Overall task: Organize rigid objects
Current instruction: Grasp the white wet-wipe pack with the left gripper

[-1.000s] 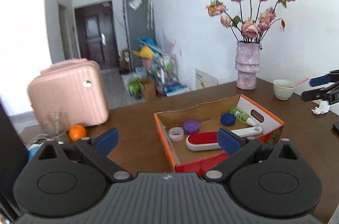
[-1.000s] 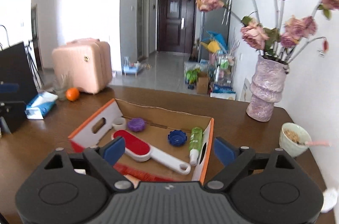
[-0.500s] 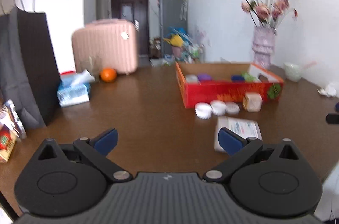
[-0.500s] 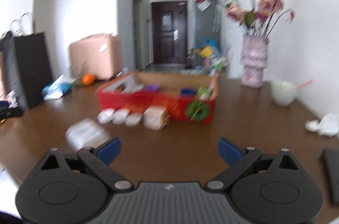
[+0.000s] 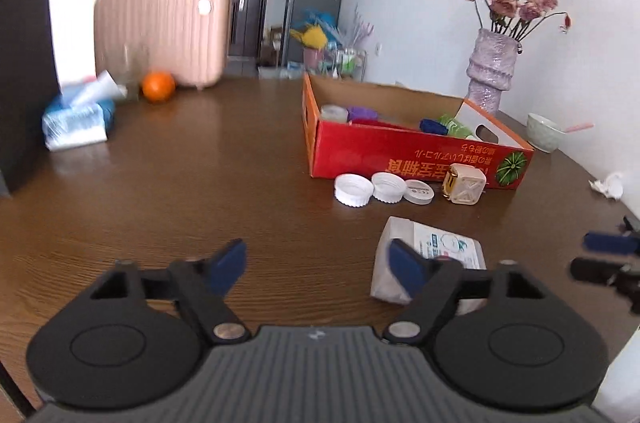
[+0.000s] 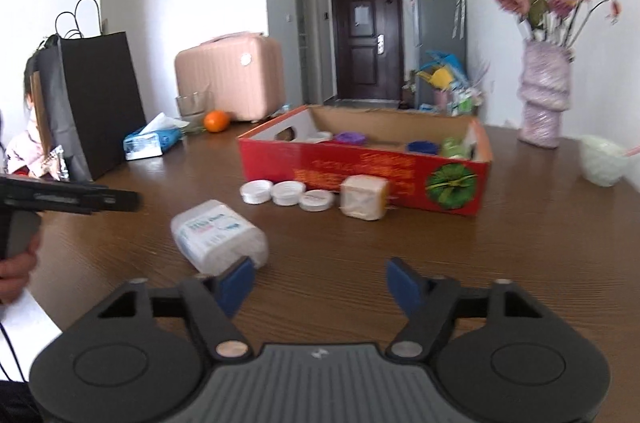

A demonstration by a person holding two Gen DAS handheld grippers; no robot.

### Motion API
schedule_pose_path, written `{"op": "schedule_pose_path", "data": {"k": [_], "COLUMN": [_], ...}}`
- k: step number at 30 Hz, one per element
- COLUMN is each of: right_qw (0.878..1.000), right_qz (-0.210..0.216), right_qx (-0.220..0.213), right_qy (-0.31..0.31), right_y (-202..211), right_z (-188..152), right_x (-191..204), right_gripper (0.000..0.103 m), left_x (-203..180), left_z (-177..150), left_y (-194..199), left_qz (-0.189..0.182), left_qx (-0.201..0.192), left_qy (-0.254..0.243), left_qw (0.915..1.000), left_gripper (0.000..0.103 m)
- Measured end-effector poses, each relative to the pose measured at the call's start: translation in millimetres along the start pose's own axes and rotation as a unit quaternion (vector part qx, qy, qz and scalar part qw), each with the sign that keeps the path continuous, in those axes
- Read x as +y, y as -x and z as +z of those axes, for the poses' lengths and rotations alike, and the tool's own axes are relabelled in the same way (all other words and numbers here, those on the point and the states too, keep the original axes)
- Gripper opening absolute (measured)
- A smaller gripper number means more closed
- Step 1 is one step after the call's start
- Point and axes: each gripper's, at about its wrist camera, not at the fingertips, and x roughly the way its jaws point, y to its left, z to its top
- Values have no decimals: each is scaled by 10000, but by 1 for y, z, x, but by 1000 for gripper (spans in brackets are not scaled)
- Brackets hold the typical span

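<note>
A red cardboard box [image 5: 400, 155] [image 6: 360, 171] stands on the brown table and holds a purple lid, a blue lid, a green bottle and a red-and-white tool. In front of it lie three white lids [image 5: 352, 188] [image 6: 286, 192] and a beige cube [image 5: 466, 183] [image 6: 364, 197]. A white tissue pack [image 5: 428, 257] [image 6: 218, 237] lies nearer to me. My left gripper [image 5: 318, 265] is open and empty, low over the table, its right finger in front of the pack. My right gripper [image 6: 322, 281] is open and empty, its left finger beside the pack.
A purple vase of roses [image 5: 490, 71] [image 6: 544, 95] and a white bowl [image 5: 544, 131] stand at the back right. An orange [image 5: 159, 86], a blue tissue box [image 5: 76, 121], a black paper bag [image 6: 92, 99] and a pink suitcase [image 5: 164, 27] are at the left.
Both grippers have pulled back from above the box and come down low near the table's front. The lids, cube and tissue pack have come into view.
</note>
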Motion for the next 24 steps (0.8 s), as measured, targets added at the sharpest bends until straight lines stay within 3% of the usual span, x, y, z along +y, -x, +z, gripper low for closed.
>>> {"op": "schedule_pose_path", "data": {"k": [3,5,8,11,13,17,21,24], "right_qw": [9997,9993,9979,9971,9966,9948,9891,9851], "right_qz": [99,296,547,582,574,429,320,179], "right_qx": [202,250,331,385,380,368,375,384], "right_qy": [-105,-16,-125,-312,-460,-850,-1387,-1664], "right_y": [-24,-37,-56,-69,-70,-63,-51,-39], "right_z": [7,9,13,14,15,12,6,1], "right_x": [12,26,38,40,36,18,-12,-30], "right_gripper": [59,57,53,50,49,44,43,42], "left_x": [3,6,4,-2,-5,-23,-54,-78], "left_z": [4,6,5,10,11,-1,-6,-10], "left_y": [-22,-34,-48,-61,-64,-60,-61,-54], "left_qz": [-479,-846,-1097,-1325,-1561,-1552,-1737,-1887], "left_qx": [198,328,307,498,622,449,612,663], "left_qy": [307,541,655,583,643,700,807,462], "left_qw": [9982,9944,9913,9882,9837,9844,9796,9787], "left_gripper": [63,61,60,44,39,39,39,37]}}
